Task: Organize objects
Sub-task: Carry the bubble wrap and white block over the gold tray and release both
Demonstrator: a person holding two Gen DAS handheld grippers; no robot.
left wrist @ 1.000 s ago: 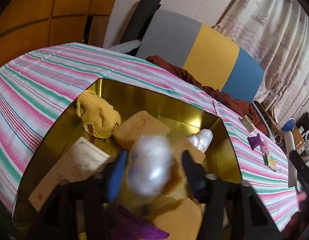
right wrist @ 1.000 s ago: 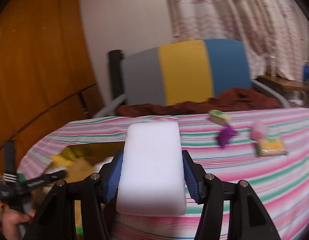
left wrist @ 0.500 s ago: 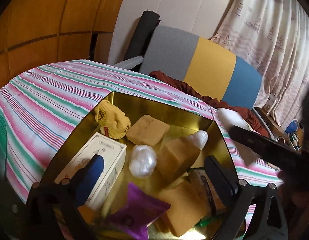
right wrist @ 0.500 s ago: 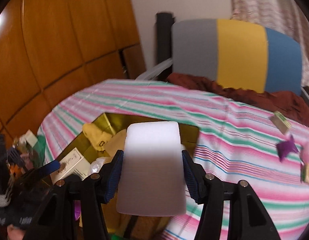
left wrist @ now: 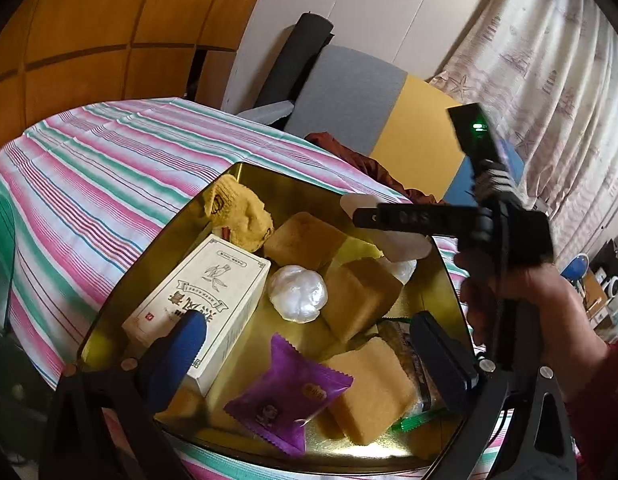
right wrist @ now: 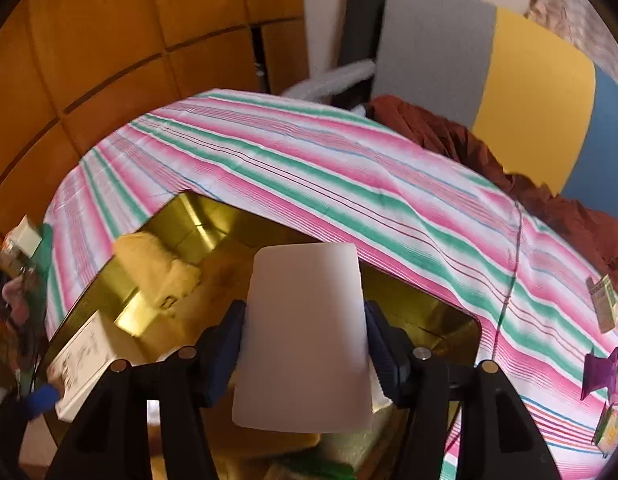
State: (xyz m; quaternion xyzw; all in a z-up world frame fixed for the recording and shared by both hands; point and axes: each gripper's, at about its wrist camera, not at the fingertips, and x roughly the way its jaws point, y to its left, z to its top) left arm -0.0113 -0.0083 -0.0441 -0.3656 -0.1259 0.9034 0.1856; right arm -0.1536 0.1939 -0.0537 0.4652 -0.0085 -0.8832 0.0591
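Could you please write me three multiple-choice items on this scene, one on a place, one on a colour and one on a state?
1. Where is the white block?
A. Held over the gold tin
B. Lying on the striped cloth
C. On the chair

2. What colour is the zigzag-edged packet in the tin?
A. Green
B. Purple
C. Red

3. How is the left tool?
A. Shut on the packet
B. Shut on the white box
C. Open, holding nothing

Answers:
1 A: the right tool grips the block on both sides above the tin's inside.
2 B: the wrapper is plainly purple.
3 C: its fingers stand wide apart, nothing between them.
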